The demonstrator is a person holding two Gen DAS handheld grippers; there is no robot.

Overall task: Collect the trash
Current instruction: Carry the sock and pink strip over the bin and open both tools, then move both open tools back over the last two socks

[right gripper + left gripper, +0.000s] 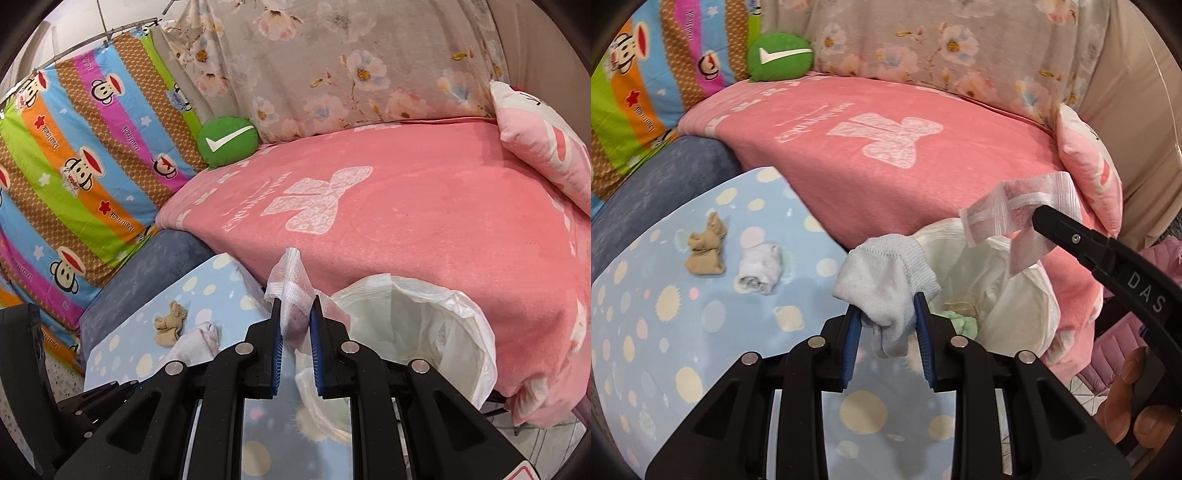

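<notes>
A crumpled pale sock (886, 273) is pinched between the blue pads of the left gripper (888, 325), which holds it up in the air beside the open mouth of a trash bin lined with a white bag (1015, 295). Something pale green (956, 319) lies at the bottom of that bag. The right gripper (295, 328) is pressed together on a clear plastic wrapper (291, 284) with white seams; the wrapper hangs just above the bag's rim (476, 325), near its left edge in the right wrist view. In the left wrist view the same wrapper (1015, 214) sticks out from the tip of the right gripper's black finger (1071, 232), and the person's fingers (1137, 398) show at the lower right.

Left of the bin lies a light blue sheet with pale dots (701, 314). On it sit a small tan wad of cloth (705, 247) and, just beside it, a small white wad (761, 271), well apart from the held sock. Behind the bin spreads a pink blanket (923, 155) with a white figure on it. A round green cushion with a white tick (779, 57) sits at its far corner, against a striped monkey-print sheet (81, 173) and a floral cloth (332, 66). A pink pillow (546, 147) rests at the blanket's right end.
</notes>
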